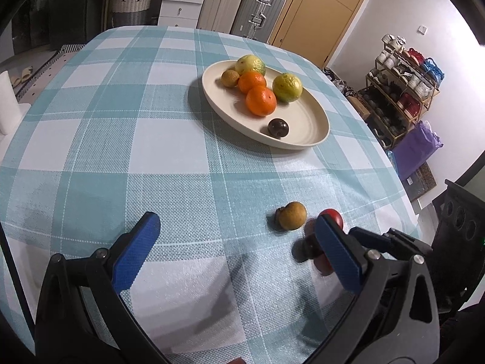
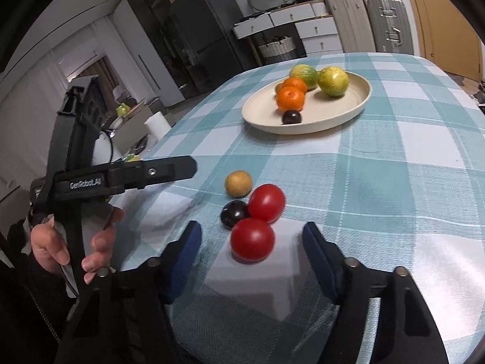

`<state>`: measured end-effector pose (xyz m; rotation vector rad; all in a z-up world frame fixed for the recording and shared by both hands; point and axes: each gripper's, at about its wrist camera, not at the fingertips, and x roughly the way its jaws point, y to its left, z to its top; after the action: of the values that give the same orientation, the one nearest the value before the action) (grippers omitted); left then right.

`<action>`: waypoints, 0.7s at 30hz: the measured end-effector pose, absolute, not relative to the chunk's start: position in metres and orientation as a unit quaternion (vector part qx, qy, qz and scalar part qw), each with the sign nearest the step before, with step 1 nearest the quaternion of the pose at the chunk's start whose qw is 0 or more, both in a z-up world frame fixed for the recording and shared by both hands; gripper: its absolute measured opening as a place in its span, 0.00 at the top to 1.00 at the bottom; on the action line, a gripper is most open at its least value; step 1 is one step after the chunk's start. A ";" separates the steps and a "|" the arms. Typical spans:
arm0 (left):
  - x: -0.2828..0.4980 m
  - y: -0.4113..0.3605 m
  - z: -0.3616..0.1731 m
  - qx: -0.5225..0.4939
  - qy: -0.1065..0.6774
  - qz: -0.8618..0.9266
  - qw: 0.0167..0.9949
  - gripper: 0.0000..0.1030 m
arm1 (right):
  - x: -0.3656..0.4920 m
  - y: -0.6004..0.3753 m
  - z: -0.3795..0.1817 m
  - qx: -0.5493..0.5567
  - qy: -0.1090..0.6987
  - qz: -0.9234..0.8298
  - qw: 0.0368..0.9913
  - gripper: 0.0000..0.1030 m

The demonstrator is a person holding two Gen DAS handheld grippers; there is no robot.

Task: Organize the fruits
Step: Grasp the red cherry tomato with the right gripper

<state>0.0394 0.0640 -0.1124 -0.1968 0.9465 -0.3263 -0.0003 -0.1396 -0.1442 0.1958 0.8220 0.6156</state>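
Observation:
A cream plate (image 1: 306,139) (image 2: 357,103) on the checked tablecloth holds two oranges (image 1: 260,100) (image 2: 290,98), two yellow-green citrus fruits (image 1: 287,87) (image 2: 332,81), a small brown fruit (image 1: 229,78) and a dark plum (image 1: 278,127) (image 2: 291,117). Loose on the cloth lie a brown fruit (image 1: 292,215) (image 2: 238,183), a dark plum (image 2: 234,213) and two red tomatoes (image 2: 266,202) (image 2: 252,239). My right gripper (image 2: 251,242) is open, its fingers either side of the nearest tomato. My left gripper (image 1: 236,233) is open and empty, left of the loose fruits.
The left gripper and the hand holding it (image 2: 127,176) show at the left of the right wrist view. The table edge lies to the right, with a shoe rack (image 1: 403,91) beyond. Drawers and suitcases (image 1: 260,9) stand behind the table.

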 end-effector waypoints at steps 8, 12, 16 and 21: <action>0.038 0.058 -0.114 -0.099 0.457 -0.179 0.865 0.01 | 0.001 -0.136 -0.152 0.088 0.402 0.306 0.859 0.69; 0.037 0.054 -0.116 -0.101 0.464 -0.197 0.858 0.01 | -0.003 -0.137 -0.153 0.084 0.400 0.313 0.857 0.69; 0.038 0.050 -0.119 -0.108 0.471 -0.207 0.851 0.01 | -0.007 -0.140 -0.152 0.083 0.398 0.317 0.857 0.69; 0.036 0.043 -0.120 -0.103 0.476 -0.220 0.845 0.01 | -0.012 -0.148 -0.154 0.090 0.397 0.313 0.858 0.69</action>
<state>0.0361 0.0431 -0.1204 -0.2173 1.0044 -0.4632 -0.0119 -0.1477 -0.1540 0.1889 0.8334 0.6566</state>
